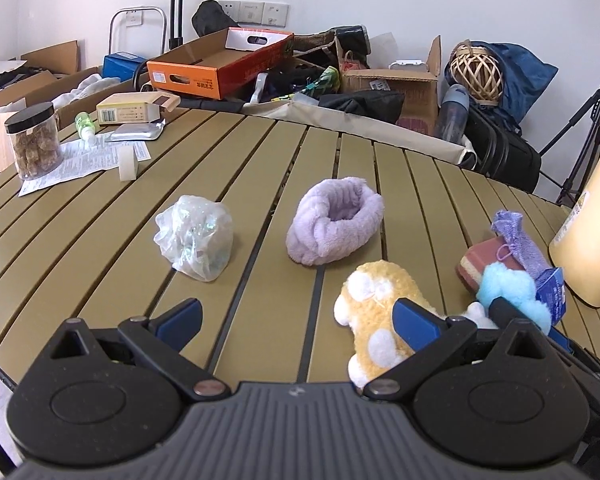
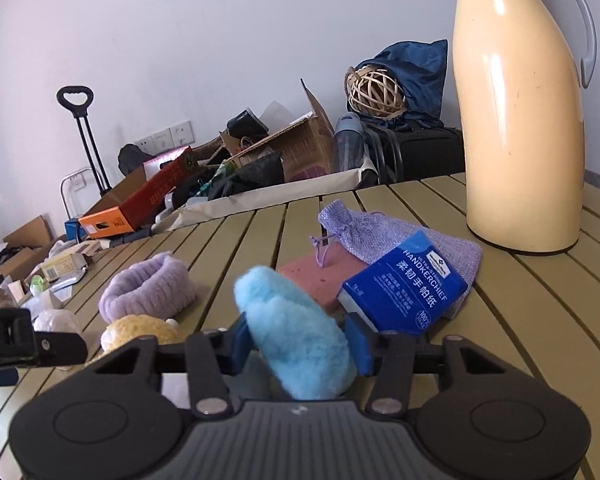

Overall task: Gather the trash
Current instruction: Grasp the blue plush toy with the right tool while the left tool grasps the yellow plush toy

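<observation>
Nearest, in the right wrist view: right gripper (image 2: 300, 332) pinched narrow on a blue fluffy puff (image 2: 296, 320), squeezing its soft pile between the blue pads. Held just above the slatted table (image 2: 540, 320), with a blue handkerchief pack (image 2: 404, 284) just beside it, leaning on a pink sponge (image 2: 312, 276) and a lilac pouch (image 2: 380, 236).

In the left wrist view: left gripper (image 1: 296, 316) spread wide and holding nothing, poised low over the slats, its right finger close against a yellow plush toy (image 1: 376, 300).

Further out, ahead and left of that open gripper: a crumpled clear plastic bag (image 1: 196, 236), lying alone on the table, apart from a lilac fuzzy band (image 1: 334, 222). Probably the real trash here.

For a clean pick: swing left, away from the plush; centre the bag between the wide fingers; come in low, nearly skimming the slats; close slowly and fully, since thin film collapses and slips. Beware a fingertip snagging in a slat gap.

Farthest: a cream thermos jug (image 2: 520, 120) standing upright at the right, a jar (image 1: 34, 140) on papers far left.
</observation>
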`<state>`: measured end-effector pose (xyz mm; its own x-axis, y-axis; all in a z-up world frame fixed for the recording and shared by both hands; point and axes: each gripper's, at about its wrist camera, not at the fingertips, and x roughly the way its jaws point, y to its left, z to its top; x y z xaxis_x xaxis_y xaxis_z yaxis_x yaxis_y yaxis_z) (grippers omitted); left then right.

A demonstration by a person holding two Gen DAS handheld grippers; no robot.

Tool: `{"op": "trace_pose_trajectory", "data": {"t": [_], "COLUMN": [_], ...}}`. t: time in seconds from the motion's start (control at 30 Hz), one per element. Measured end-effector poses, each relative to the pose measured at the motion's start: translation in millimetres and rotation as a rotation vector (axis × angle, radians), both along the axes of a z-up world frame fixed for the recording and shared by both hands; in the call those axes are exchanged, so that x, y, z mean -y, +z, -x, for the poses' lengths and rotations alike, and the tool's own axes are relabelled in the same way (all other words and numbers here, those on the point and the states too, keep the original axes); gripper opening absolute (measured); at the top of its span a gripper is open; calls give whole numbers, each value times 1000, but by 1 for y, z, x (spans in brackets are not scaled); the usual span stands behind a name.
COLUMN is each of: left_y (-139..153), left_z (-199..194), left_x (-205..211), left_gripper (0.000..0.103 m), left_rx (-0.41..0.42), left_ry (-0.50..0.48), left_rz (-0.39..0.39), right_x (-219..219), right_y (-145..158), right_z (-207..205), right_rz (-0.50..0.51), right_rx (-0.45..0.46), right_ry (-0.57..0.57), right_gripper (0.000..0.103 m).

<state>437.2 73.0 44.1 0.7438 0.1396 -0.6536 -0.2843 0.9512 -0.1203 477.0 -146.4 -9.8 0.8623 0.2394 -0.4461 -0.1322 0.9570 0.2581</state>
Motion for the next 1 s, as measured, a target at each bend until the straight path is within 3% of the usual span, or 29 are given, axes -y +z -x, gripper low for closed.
{"op": "trace_pose_trajectory", "data": {"t": [0.43, 0.63, 1.0], "left_y": [-2, 5, -1], "left_z": [9, 7, -46], "left_x": [1, 17, 47], "left_gripper": [103, 103, 103], "left_rx": [16, 16, -166], "left_ry": [21, 17, 38], "left_rz": [43, 17, -23], "right_x": [11, 22, 62], "right_y": [7, 21, 26], "right_z": [18, 33, 41], "right_rz": [-27, -60, -95], "right_rx": [72, 138, 175], "right_ry": [27, 43, -21], "right_gripper": [28, 28, 27]}}
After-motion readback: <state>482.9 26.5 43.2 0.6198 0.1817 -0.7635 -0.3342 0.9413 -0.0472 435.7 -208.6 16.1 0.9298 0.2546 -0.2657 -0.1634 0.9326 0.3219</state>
